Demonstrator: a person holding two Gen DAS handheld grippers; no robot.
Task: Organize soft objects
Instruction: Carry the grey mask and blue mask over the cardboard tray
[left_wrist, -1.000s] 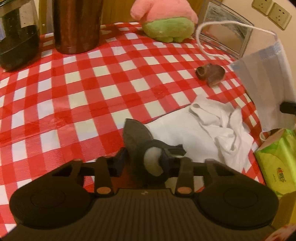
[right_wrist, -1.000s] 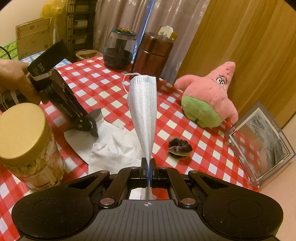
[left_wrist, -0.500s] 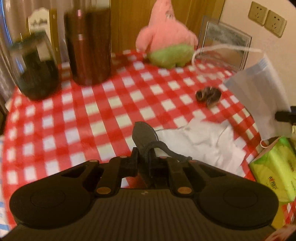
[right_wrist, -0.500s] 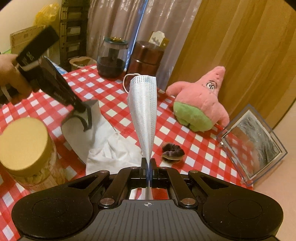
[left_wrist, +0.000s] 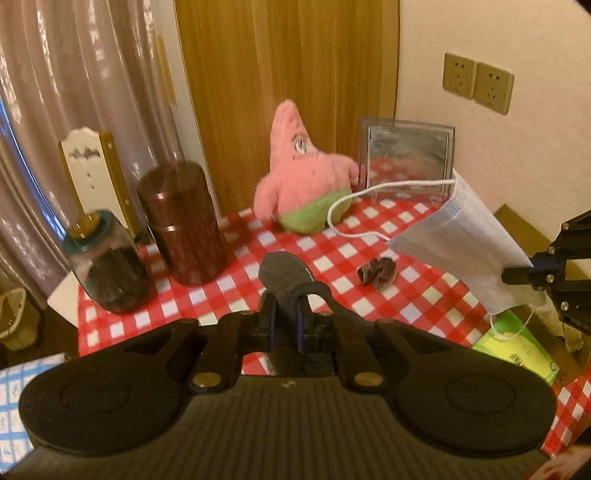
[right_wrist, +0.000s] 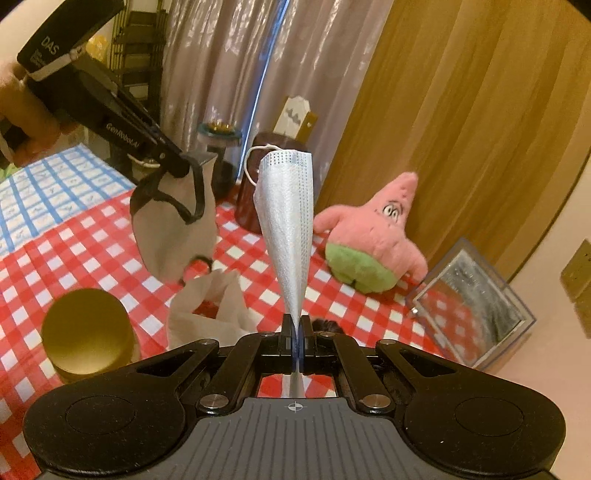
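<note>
We read "GenRobot.AI" and "DAS" on our left gripper, clamping a grey mask; our right gripper pinches a blue mask.

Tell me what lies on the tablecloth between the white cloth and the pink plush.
In the right wrist view the held blue mask hangs across that gap; on the tablecloth only a dark scrunchie shows, between the white cloth and the pink plush.

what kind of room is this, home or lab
Most likely a home: a red-and-white checked tablecloth covers the table, a pink star-shaped plush toy sits on it, and sheer curtains hang behind.
</note>
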